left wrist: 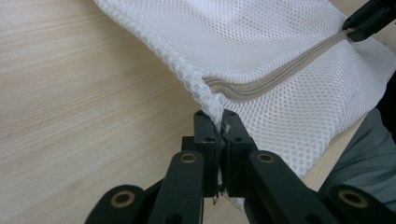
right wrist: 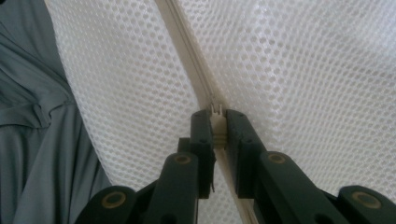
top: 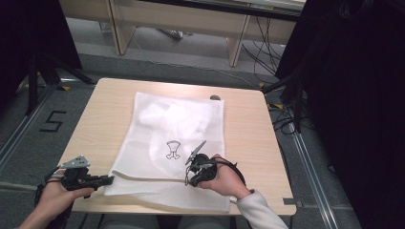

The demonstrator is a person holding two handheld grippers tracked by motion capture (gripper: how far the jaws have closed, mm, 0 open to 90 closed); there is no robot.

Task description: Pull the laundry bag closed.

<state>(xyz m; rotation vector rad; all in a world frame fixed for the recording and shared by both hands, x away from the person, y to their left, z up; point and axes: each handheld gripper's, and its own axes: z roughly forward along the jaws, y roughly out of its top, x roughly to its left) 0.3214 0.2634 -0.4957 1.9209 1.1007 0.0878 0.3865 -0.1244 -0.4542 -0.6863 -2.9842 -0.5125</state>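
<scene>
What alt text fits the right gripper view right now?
Right tongs shut on the cream zipper pull of a white mesh bag. The zipper runs away up-left across the mesh, with grey fabric at the left.

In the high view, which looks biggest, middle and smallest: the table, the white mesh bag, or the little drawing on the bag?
1. Table, biggest.
2. White mesh bag, lying on it.
3. Little drawing, smallest.

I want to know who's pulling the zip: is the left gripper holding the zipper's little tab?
No, the left gripper pinches the mesh bag corner.
</scene>
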